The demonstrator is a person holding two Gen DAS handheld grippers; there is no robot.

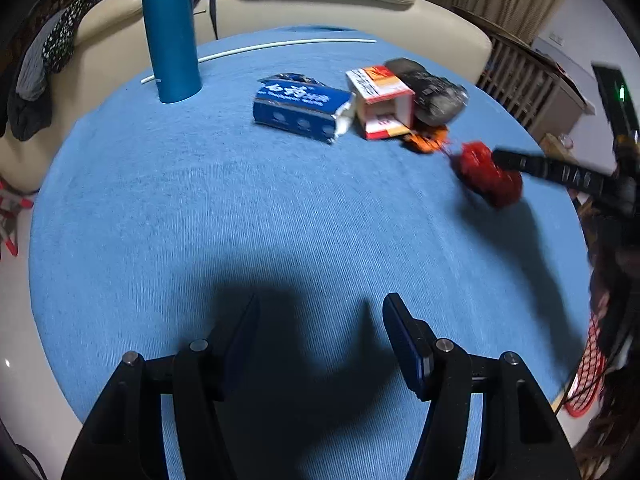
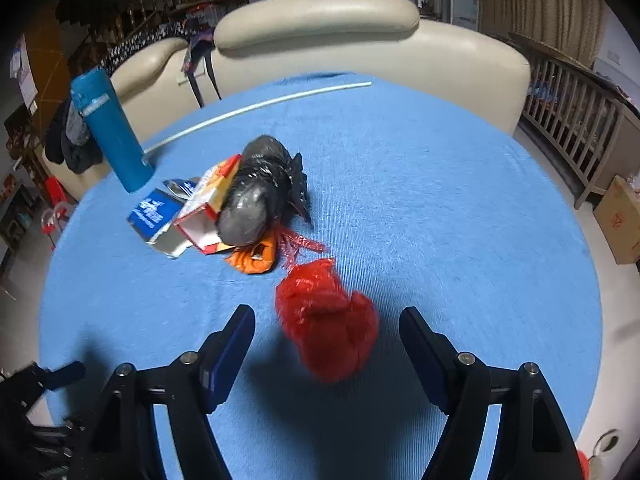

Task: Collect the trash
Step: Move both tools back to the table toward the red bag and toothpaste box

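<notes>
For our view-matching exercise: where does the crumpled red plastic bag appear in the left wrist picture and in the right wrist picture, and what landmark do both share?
Left wrist view: red plastic bag at right of centre, at the tip of the right gripper reaching in from the right edge.
Right wrist view: red plastic bag low in the centre, between the open jaws of the right gripper.
Shared landmark: the upright blue bottle.

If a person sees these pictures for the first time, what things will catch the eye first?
The red plastic bag stands out first, lying on the blue tablecloth between the open fingers of the right gripper. Behind it sits a pile of trash: a black bag, a red-and-white carton and a blue box. A tall blue bottle stands upright at the far left.
</notes>
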